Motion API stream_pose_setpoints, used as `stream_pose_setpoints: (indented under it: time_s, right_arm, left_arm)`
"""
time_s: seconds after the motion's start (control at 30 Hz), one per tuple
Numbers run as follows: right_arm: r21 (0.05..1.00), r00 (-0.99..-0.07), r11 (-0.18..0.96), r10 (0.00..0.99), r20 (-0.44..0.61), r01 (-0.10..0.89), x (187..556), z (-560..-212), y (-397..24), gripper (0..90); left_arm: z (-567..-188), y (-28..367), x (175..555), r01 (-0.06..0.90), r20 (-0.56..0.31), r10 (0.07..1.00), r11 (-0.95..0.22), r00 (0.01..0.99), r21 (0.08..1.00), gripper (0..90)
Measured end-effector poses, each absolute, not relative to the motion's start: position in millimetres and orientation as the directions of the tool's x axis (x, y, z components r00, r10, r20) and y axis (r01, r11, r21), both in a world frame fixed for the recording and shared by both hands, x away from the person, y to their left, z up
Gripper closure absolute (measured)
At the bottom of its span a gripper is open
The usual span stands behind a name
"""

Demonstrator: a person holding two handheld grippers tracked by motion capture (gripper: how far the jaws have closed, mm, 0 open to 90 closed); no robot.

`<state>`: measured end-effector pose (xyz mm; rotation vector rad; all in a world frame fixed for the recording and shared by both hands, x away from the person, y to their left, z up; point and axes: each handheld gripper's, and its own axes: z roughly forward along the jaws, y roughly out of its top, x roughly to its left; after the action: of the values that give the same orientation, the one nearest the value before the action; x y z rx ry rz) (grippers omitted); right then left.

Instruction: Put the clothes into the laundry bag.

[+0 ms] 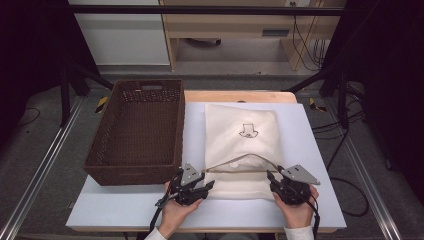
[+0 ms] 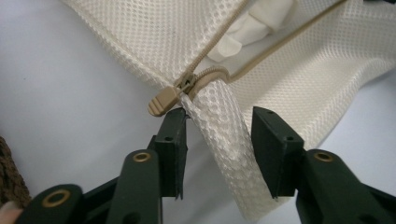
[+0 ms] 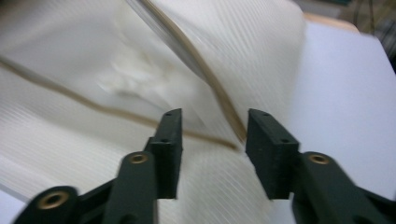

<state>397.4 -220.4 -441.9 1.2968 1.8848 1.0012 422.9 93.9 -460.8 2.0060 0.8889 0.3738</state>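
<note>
Lying between both open tongs (image 1: 209, 181) (image 1: 270, 176), mesh bag (image 1: 242, 135).

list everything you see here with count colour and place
mesh bag: one, cream, middle of the table, zip open along its near edge
zip pull: one, tan, at the bag's near left corner
folded cloth: white, inside the open bag
basket: one, dark brown wicker, left of the bag
table: one, pale top
left gripper: black, open, a strip of the bag's mesh between its jaws
right gripper: black, open, at the bag's near right corner
</note>
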Motion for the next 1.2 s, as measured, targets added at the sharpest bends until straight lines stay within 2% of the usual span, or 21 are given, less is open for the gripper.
stream_pose_setpoints:
  time_s: [0.07, 0.13, 0.17, 0.2, 0.27, 0.37, 0.6, 0.73, 0.77, 0.8, 0.9, 1.03, 1.2]
  right_arm:
    - [0.837, -0.280, 0.238, 0.954, -0.107, 0.492, 398, -454, -229, 52.7]
    - [0.811, -0.276, 0.229, 0.957, -0.088, 0.538, 403, -468, -238, 56.9]
    - [0.800, -0.283, 0.222, 0.957, -0.068, 0.557, 406, -474, -243, 63.1]
    - [0.800, -0.283, 0.222, 0.957, -0.068, 0.557, 406, -474, -243, 63.1]
    - [0.791, -0.293, 0.220, 0.955, -0.054, 0.570, 408, -478, -245, 71.6]
    - [0.781, -0.311, 0.243, 0.948, -0.065, 0.576, 404, -477, -248, 81.9]
    - [0.774, -0.359, 0.260, 0.932, -0.045, 0.577, 397, -476, -263, 79.2]
    - [0.775, -0.368, 0.278, 0.928, -0.063, 0.568, 399, -480, -263, 69.7]
    - [0.786, -0.364, 0.271, 0.929, -0.064, 0.555, 398, -477, -262, 62.7]
    - [0.786, -0.364, 0.271, 0.929, -0.064, 0.555, 398, -477, -262, 62.7]
    - [0.823, -0.379, 0.259, 0.924, -0.058, 0.506, 396, -466, -260, 50.3]
    - [0.878, -0.403, 0.225, 0.914, -0.040, 0.422, 391, -445, -257, 40.8]
    - [0.904, -0.377, 0.185, 0.926, -0.028, 0.386, 396, -429, -259, 36.2]
  left_arm:
    - [-460, 93, 426, 0.459, -0.084, 0.716, -0.347, 0.693, 0.818, 55.5]
    - [-462, 93, 429, 0.471, -0.080, 0.724, -0.356, 0.685, 0.807, 60.2]
    - [-463, 93, 430, 0.478, -0.083, 0.727, -0.356, 0.682, 0.803, 70.0]
    - [-465, 94, 432, 0.485, -0.085, 0.728, -0.360, 0.680, 0.797, 70.0]
    - [-468, 96, 434, 0.501, -0.101, 0.728, -0.358, 0.679, 0.788, 80.8]
    - [-470, 102, 433, 0.515, -0.100, 0.736, -0.363, 0.670, 0.777, 84.3]
    - [-472, 105, 425, 0.503, -0.081, 0.728, -0.384, 0.680, 0.775, 84.0]
    - [-474, 101, 423, 0.470, -0.050, 0.721, -0.396, 0.691, 0.789, 77.2]
    - [-472, 102, 422, 0.455, -0.047, 0.715, -0.391, 0.697, 0.800, 69.4]
    - [-468, 102, 421, 0.443, -0.043, 0.712, -0.387, 0.700, 0.809, 69.4]
    - [-455, 103, 415, 0.392, -0.021, 0.704, -0.370, 0.710, 0.842, 54.4]
    - [-437, 107, 408, 0.342, 0.001, 0.697, -0.353, 0.717, 0.871, 41.6]
    - [-421, 115, 405, 0.317, -0.005, 0.691, -0.325, 0.723, 0.891, 35.8]
